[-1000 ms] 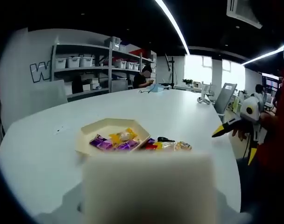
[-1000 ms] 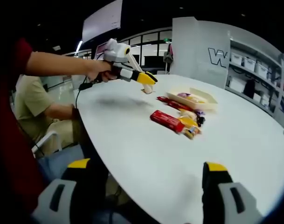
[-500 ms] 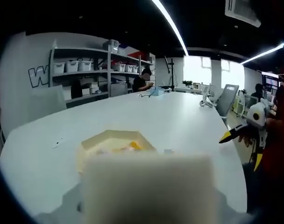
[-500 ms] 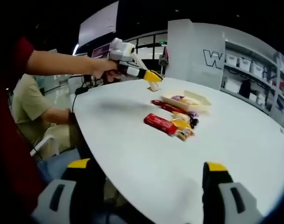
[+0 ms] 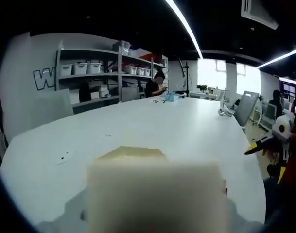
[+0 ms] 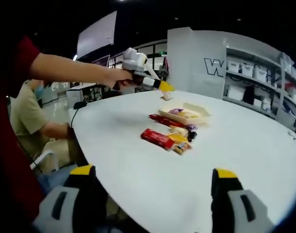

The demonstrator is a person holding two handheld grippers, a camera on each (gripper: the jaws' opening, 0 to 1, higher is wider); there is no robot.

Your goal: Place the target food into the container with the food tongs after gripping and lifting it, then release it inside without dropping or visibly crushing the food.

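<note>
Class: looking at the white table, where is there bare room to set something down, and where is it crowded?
In the right gripper view, the table is bare between the right gripper and the red packet, and on either side of the snacks. It is crowded around the tray, where wrapped snacks cluster against it, with the left gripper above.

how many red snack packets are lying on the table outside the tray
2: one red packet lies nearest the right tongs' camera; a second red packet lies against the cream tray's near side. Others may be hidden among the small yellow snacks.
</note>
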